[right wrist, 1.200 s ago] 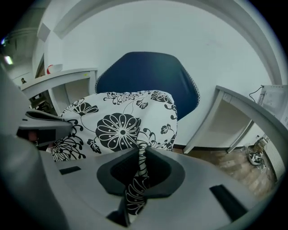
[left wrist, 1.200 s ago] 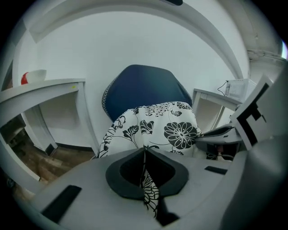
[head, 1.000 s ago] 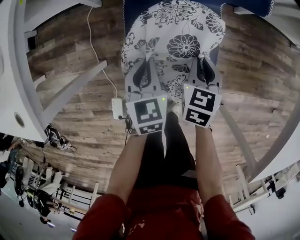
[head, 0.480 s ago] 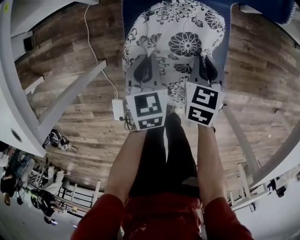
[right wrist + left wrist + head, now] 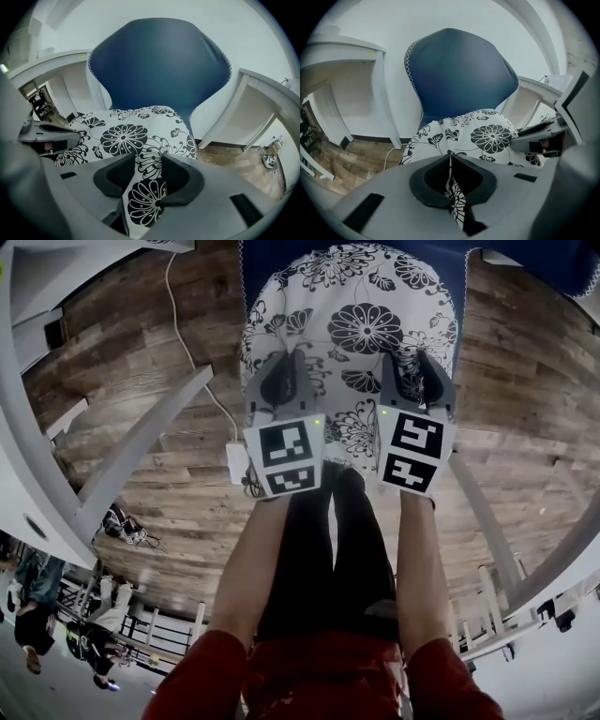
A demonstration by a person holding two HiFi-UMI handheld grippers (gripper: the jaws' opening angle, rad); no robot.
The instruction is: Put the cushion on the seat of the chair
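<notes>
Black-and-white floral cushion (image 5: 352, 329) spreads over the seat of the blue chair (image 5: 459, 79), its far edge at the foot of the backrest. Only the gripper views show that backrest, upright before a white wall (image 5: 440, 18), with white desks (image 5: 262, 93) either side of the chair. The left gripper (image 5: 451, 161) pinches a thin fold of the cushion's near edge. The right gripper (image 5: 149, 171) stands parted, with fabric slack between its jaws. From overhead, both forearms (image 5: 253, 559) reach straight toward the chair, above a wooden floor (image 5: 141, 474).
</notes>
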